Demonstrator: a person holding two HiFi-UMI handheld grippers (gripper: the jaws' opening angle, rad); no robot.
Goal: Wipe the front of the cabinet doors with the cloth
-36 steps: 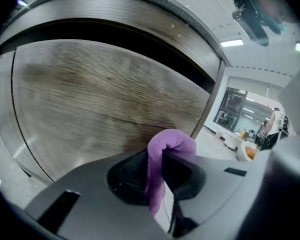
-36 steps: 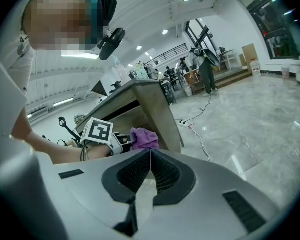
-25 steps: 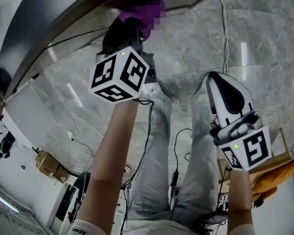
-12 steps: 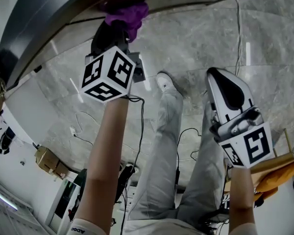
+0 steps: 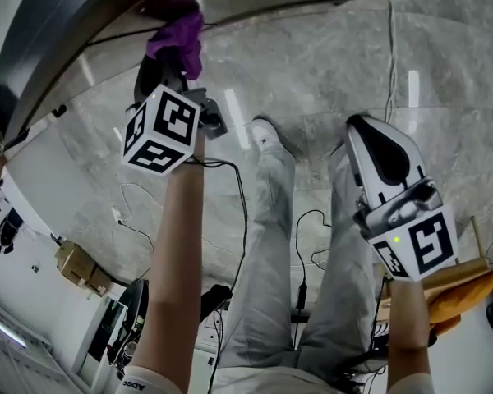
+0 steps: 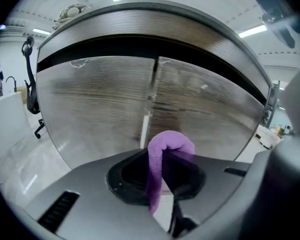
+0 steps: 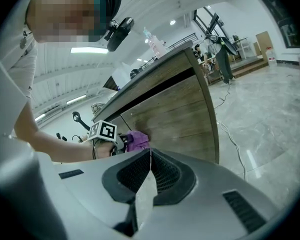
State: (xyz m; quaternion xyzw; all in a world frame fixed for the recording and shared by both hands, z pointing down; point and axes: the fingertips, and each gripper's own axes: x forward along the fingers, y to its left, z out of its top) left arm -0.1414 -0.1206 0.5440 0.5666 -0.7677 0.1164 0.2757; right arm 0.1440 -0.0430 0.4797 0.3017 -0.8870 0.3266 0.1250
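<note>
Grey marble floor (image 5: 329,56) and a wood-grain cabinet fill the background.

The left gripper (image 6: 160,171) has its jaws clamped on the purple cloth (image 6: 162,149), which is pinched between the dark pads. In the left gripper view the cloth is a narrow folded strip. Its long axis runs from 12 to 6 o'clock. The rounded fold stands up past the jaw tips and points at the cabinet doors (image 6: 105,99), and the loose end hangs down toward 6 o'clock. Straight beyond the fold is the vertical seam (image 6: 152,84) between the two doors.

In the head view the left gripper (image 5: 168,64) reaches toward 11 o'clock, with the cloth (image 5: 177,35) bunched at its tip against the cabinet's lower edge. The right gripper view shows the cloth (image 7: 136,140) lying on the wooden door front (image 7: 175,109), near the door's 9 o'clock edge.

The right gripper (image 7: 150,156) has its jaws closed tip to tip with nothing between them. In the head view the right gripper (image 5: 366,130) is held at 3 o'clock, well apart from the cabinet and above the person's legs (image 5: 263,261). Thin cables (image 5: 308,236) trail over the floor.
</note>
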